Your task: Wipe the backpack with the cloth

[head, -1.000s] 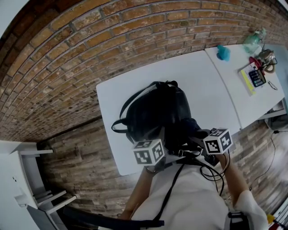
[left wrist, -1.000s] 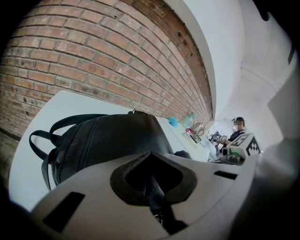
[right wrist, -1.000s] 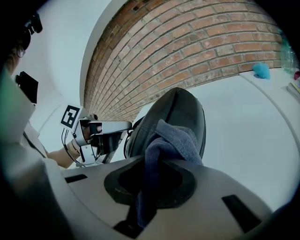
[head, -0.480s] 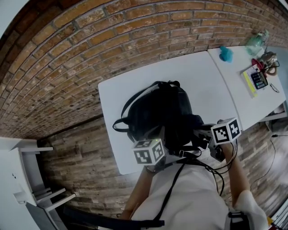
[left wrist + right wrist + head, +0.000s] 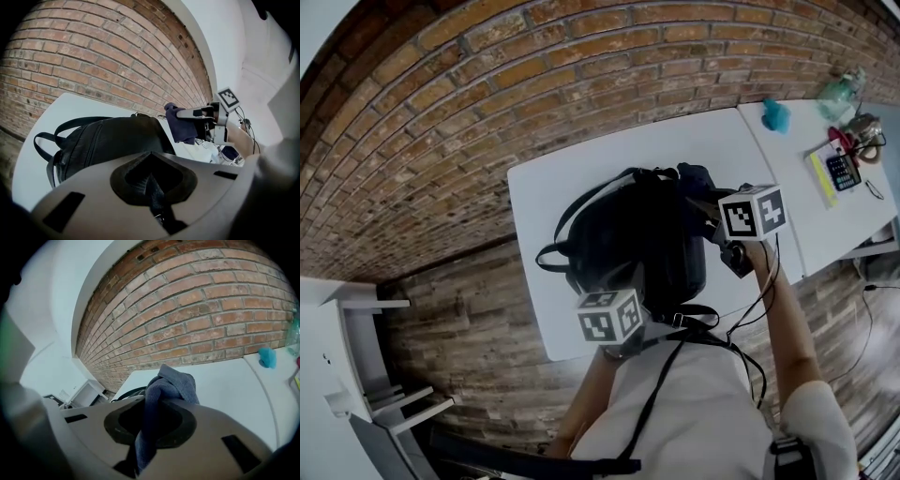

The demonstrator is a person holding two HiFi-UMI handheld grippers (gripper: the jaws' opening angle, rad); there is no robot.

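Step in hand: wiping. The backpack [image 5: 628, 239] lies flat on the desk [image 5: 581, 164]; left gripper [image 5: 152, 187] fingers clenched on its black strap, steadying. Right gripper [image 5: 143, 437] fingers grasp the cloth [image 5: 171, 380], held over the bag's far end, apparently clear of it. Next: lower cloth to contact, draw it nearward.

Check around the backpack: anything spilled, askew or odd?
Nothing stands out. The backpack lies on the white table, left tongs shut on its strap, right tongs gripping the cloth by its far end.
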